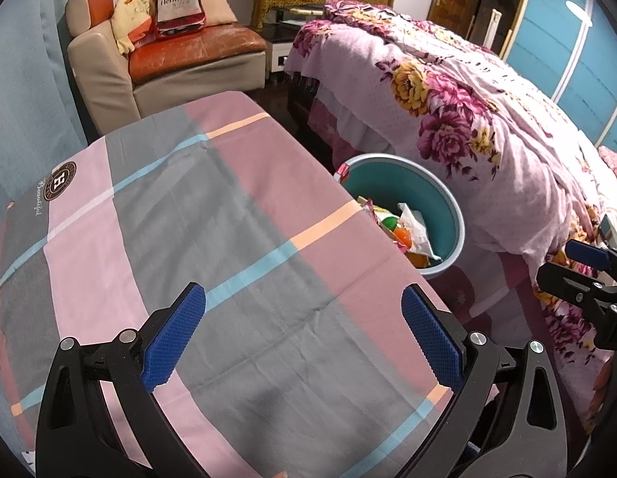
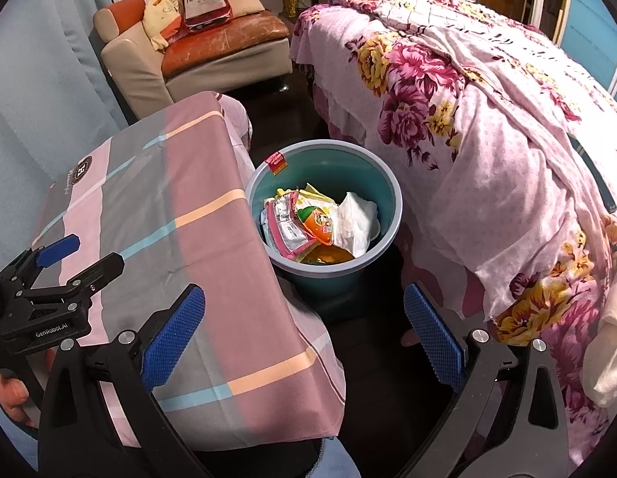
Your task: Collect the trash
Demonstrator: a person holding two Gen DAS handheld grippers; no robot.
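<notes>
A teal trash bin [image 2: 382,195] stands on the dark floor between the table and the bed; it also shows in the left wrist view [image 1: 454,215]. It holds snack wrappers [image 2: 286,225], an orange packet [image 2: 316,225] and crumpled white paper [image 2: 354,223]. My left gripper [image 1: 302,336] is open and empty above the plaid tablecloth [image 1: 181,219]. My right gripper [image 2: 304,336] is open and empty above the table's right edge and the floor, short of the bin. The left gripper also shows in the right wrist view [image 2: 79,253], open.
A bed with a pink floral cover [image 2: 488,119] lies to the right, close to the bin. A beige and orange sofa [image 2: 213,51] with a Hennessy bottle-shaped cushion [image 2: 205,0] stands at the back. A blue curtain [image 2: 41,99] hangs to the left.
</notes>
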